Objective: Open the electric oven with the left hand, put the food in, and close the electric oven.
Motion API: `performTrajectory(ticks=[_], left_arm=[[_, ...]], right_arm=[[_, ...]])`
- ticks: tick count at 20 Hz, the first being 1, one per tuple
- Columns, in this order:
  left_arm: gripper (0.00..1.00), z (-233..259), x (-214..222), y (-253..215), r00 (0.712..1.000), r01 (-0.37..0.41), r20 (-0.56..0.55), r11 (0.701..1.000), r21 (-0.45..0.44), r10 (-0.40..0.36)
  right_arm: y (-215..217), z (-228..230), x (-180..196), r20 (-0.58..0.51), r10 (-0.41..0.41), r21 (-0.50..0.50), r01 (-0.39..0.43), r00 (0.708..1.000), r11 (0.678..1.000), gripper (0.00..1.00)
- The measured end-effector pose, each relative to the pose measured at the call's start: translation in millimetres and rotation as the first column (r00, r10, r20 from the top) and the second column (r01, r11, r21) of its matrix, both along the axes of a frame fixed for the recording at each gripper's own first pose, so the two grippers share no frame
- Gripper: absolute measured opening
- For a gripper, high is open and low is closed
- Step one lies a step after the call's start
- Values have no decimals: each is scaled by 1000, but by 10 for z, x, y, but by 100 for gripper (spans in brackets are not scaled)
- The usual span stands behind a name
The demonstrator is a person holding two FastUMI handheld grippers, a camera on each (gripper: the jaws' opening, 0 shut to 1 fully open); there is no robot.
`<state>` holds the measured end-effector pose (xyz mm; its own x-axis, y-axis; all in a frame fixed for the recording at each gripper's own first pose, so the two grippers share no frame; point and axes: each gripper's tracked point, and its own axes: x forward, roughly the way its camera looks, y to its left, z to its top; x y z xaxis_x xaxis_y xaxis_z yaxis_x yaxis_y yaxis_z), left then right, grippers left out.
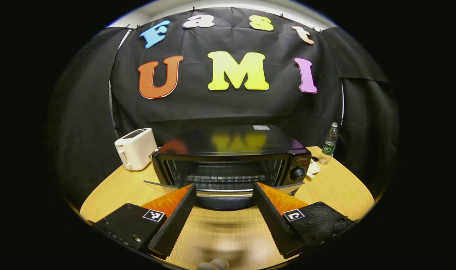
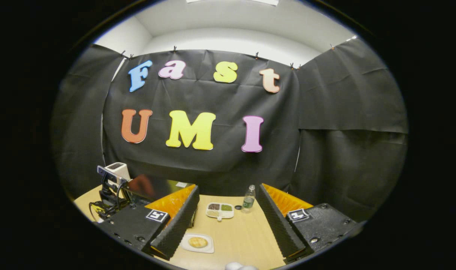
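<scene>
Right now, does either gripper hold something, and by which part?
Nothing is held. The left gripper and right gripper are both open, with nothing between their fingers.

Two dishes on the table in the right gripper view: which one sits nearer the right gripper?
The small white plate holding the round golden piece of food, beside the right gripper's left finger. The divided dish with dark and green fillings lies farther back, near the water bottle.

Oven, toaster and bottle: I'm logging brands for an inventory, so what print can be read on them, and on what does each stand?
No text reads clearly.
Oven: red script above the knob, too blurred to read.
Sticker on the oven's top: print too small to read.
Toaster: small dark mark on its side, too small to read.
Bottle: green label, too small to read.
</scene>
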<state>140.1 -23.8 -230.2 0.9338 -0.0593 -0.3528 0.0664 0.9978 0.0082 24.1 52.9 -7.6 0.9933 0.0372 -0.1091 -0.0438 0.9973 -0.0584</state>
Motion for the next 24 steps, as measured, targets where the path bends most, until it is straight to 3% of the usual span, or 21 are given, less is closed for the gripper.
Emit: performTrajectory(ticks=[10, 12, 13, 14, 16, 17, 18, 19, 20, 24], left_arm=[[100, -405, -426, 36, 989, -13, -145, 1000, -16, 10], [99, -520, -498, 27, 985, -17, -170, 999, -32, 11], [92, -559, -529, 27, 983, -16, -186, 999, -35, 9], [99, -597, -557, 21, 981, -12, -194, 999, -30, 6], [99, -726, -632, 38, 972, -18, -234, 999, -36, 9], [90, -798, -655, 51, 967, -28, -255, 998, -51, 14], [99, -879, -688, 48, 958, -36, -285, 997, -64, 17], [90, -943, -694, 45, 952, -43, -306, 997, -71, 19], [100, -1018, -709, 39, 942, -45, -336, 996, -80, 16], [97, -1161, -766, 29, 927, -55, -374, 994, -92, 16]], right_arm=[[42, -224, -90, -34, 32, 15, -31, 999, 999, 100], [39, -245, -92, -36, 35, 13, -35, 999, 999, 100], [40, -252, -91, -40, 35, 13, -35, 999, 999, 100], [29, -273, -98, -41, 37, 13, -36, 998, 999, 100], [25, -298, -102, -45, 38, 13, -38, 998, 999, 100], [34, -312, -103, -50, 40, 12, -39, 998, 999, 100], [23, -327, -110, -51, 42, 12, -41, 998, 999, 100], [25, -320, -104, -51, 41, 11, -40, 998, 999, 100], [26, -334, -101, -53, 43, 12, -42, 998, 999, 100], [3, -328, -105, -50, 43, 5, -43, 998, 999, 100]])
